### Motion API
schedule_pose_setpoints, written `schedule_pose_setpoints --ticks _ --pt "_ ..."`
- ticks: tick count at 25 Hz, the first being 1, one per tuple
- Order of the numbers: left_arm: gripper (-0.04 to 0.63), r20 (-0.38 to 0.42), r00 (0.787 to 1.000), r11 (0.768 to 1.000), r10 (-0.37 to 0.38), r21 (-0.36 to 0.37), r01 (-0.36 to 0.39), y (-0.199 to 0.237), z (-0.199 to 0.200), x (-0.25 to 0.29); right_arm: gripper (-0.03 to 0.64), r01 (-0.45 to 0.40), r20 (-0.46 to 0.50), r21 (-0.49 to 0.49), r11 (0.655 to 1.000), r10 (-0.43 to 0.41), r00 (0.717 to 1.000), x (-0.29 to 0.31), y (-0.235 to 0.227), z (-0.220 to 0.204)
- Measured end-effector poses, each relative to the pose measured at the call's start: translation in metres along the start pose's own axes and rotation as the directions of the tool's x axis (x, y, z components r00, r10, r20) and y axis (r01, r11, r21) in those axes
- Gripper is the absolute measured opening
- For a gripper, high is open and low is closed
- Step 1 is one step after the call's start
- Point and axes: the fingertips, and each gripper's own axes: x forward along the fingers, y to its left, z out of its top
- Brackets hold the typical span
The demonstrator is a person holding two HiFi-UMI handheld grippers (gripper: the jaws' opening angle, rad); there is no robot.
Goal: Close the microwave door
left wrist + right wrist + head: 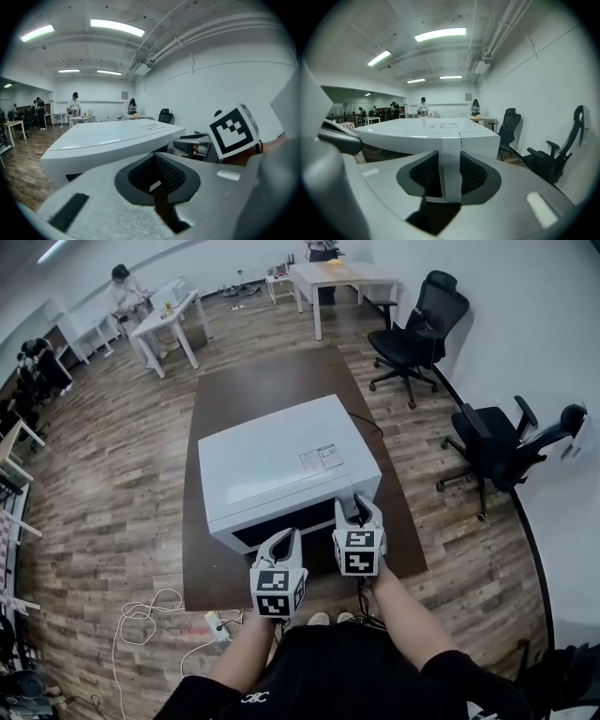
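Observation:
A white microwave [281, 460] stands on a brown table [253, 390], its dark-windowed front towards me. The door looks flush with the front. My right gripper [356, 507] is at the front's right end. In the right gripper view its jaws [450, 173] stand open on either side of the white upright door handle [450, 159], with a dark gap on the handle's left side. My left gripper [284, 542] hangs just before the front's lower edge, apart from it. Its jaws [159, 180] look shut with nothing between them. The microwave's top [108, 136] fills the left gripper view.
Two black office chairs [417, 329] [506, 446] stand to the right of the table. White desks [169, 320] [342, 277] stand at the back, with people near them. White cables [150, 610] lie on the wood floor at the near left.

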Motion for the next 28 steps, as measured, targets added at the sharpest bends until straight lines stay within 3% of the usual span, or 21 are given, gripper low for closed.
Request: schedule_pose_setpoints --ticks 3,4,11,28 --pt "0.008 0.006 1.0 1.0 -0.004 0.006 0.004 -0.002 0.004 0.003 0.028 0.006 0.05 0.008 1.0 -0.007 0.999 -0.015 -0.001 0.015" --pt "0.008 0.008 1.0 1.0 -0.006 0.006 0.006 -0.003 0.005 0.003 0.008 -0.001 0.066 0.017 1.0 0.0 0.998 -0.02 -0.001 0.02" --pt "0.008 0.022 1.0 1.0 -0.021 0.022 0.021 -0.011 0.014 0.007 0.006 -0.042 0.142 0.027 0.999 0.038 0.989 -0.051 -0.001 0.046" --pt "0.008 0.031 0.999 0.999 -0.033 0.028 0.033 -0.021 0.018 0.008 0.006 -0.013 0.113 -0.044 0.999 0.018 0.993 -0.068 -0.002 0.035"
